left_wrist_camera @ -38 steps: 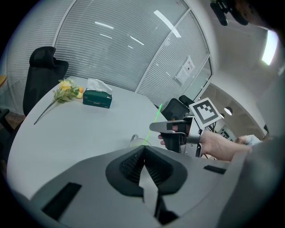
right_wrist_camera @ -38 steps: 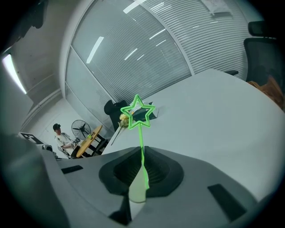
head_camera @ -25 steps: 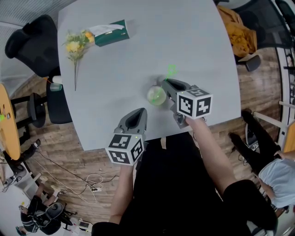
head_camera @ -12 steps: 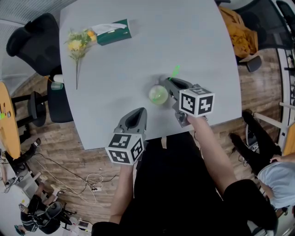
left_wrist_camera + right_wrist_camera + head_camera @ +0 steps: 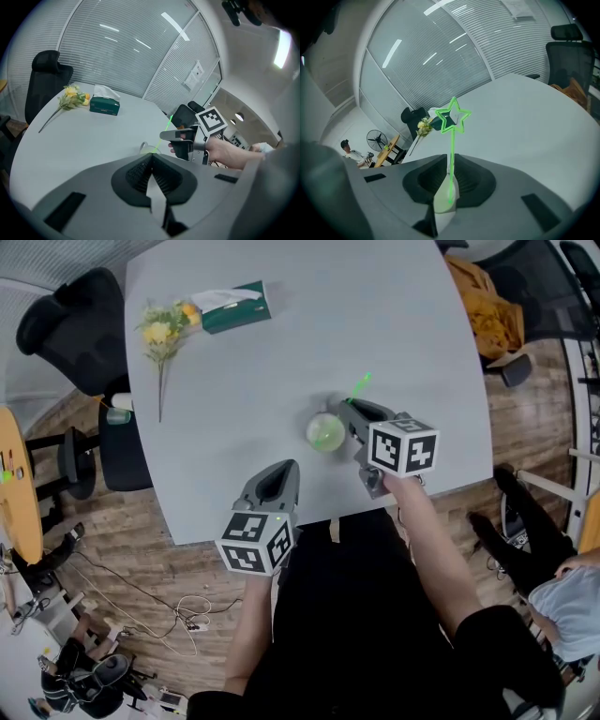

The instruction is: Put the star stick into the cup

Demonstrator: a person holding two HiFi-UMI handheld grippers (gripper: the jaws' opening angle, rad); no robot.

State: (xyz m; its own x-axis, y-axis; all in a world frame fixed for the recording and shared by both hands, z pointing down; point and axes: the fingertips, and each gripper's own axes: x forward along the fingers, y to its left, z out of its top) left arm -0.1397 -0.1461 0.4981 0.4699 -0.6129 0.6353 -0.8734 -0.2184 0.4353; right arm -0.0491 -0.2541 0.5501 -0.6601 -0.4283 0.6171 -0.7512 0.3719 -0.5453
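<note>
A clear green-tinted cup stands on the grey table, just left of my right gripper. That gripper is shut on the lower end of the green star stick, whose star rises beyond the jaws in the right gripper view. The stick is outside the cup, to its right. My left gripper hovers at the table's near edge, shut with nothing in it. From the left gripper view, the cup's rim peeks over the jaws, with the stick slanting up beside the right gripper.
A dark green tissue box and a yellow flower sprig lie at the table's far left. Black chairs stand off the left edge. An orange cloth is draped on a chair at the right. Another person sits lower right.
The right gripper has shifted slightly right with the stick, and the star end has swung further right, away from the cup. The left gripper has stayed put.
</note>
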